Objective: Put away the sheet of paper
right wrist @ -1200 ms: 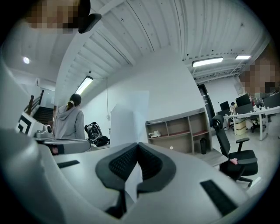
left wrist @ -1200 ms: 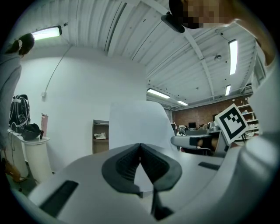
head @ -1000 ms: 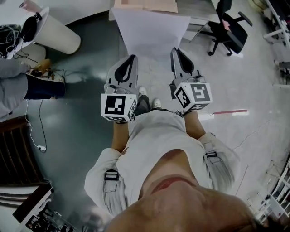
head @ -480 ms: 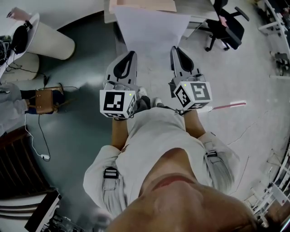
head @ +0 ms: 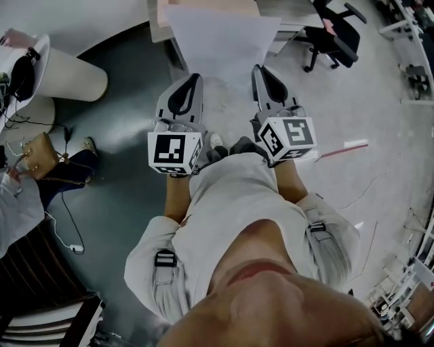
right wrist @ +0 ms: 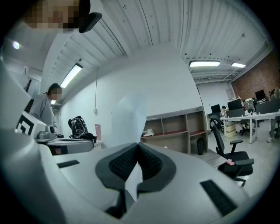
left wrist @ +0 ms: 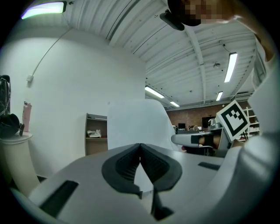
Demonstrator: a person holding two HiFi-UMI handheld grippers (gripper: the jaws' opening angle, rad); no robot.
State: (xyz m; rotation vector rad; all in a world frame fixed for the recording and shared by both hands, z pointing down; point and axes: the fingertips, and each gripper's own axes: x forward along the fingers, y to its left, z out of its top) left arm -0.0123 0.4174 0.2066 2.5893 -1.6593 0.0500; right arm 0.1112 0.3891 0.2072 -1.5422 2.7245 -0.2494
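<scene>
**Item 1. Sheet of paper** (head: 224,41): white and unfolded, carried in the air in front of the person. Its near edge is pinched at two points. The sheet spreads away from the jaws toward the far side, above grey floor (head: 122,135). In the head view its far edge reaches a low wooden shelf unit (head: 203,5); whether they touch cannot be told.

**Item 2. Left gripper** (head: 192,80): jaws closed flat on the near left part of the sheet. The left gripper view shows the pads meeting on the paper. Its marker cube (head: 175,152) sits at the near end.

**Item 3. Right gripper** (head: 260,70): jaws likewise closed on the near right part of the sheet, with the paper caught between the pads. Its marker cube (head: 288,139) sits at the near end. The two grippers lie side by side, a little apart.

**Item 4. Surroundings:**
- A black office chair (head: 332,37) stands far right.
- A white round pedestal (head: 71,71) stands far left.
- A seated person (head: 20,196) at the left has a brown bag (head: 37,156) just beside them.
- A red-and-white strip (head: 342,148) lies on the floor at right.
- A dark backpack (right wrist: 78,127) and a pink bottle (right wrist: 97,130) rest on a table in the right gripper view.
</scene>
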